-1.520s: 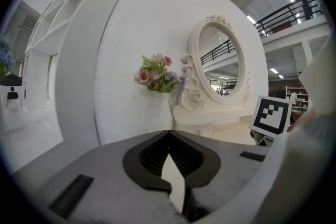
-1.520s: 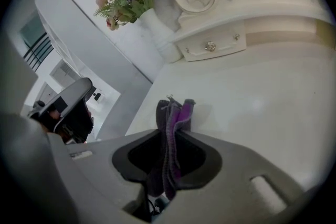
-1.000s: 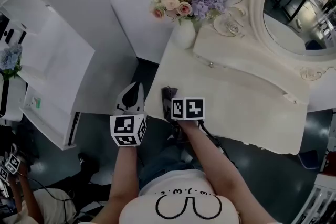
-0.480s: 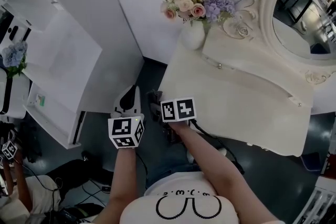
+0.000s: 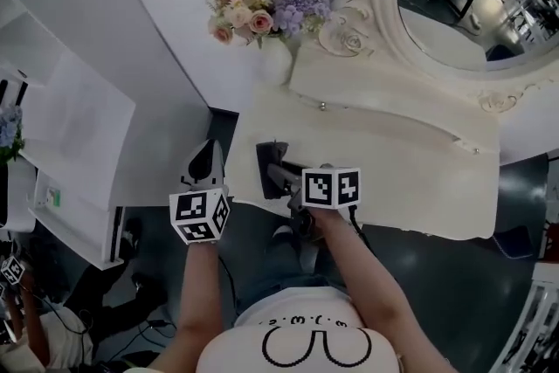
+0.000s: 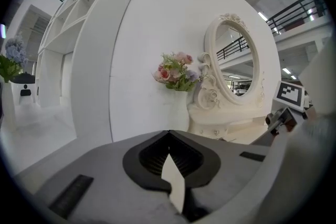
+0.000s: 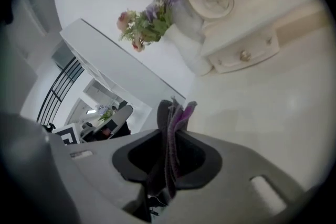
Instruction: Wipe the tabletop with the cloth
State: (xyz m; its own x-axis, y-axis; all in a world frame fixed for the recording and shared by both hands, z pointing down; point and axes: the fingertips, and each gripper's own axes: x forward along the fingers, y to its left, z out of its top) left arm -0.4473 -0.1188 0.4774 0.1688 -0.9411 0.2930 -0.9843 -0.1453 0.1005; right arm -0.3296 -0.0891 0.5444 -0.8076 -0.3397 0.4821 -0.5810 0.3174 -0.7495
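Cloth, purple-grey. Head view: being pinched by the right tool over the table's near-left corner; left tool hovering beside it, off the edge. Left gripper view: jaws pressing together on nothing. Right gripper view: cloth bunching between the jaws, table lying ahead. Step, judged: stroke starting; next, lowering the cloth into contact and sweeping forward.

2 grippers: L, R; 1 cloth, 1 table, 1 mirror, 1 vase.
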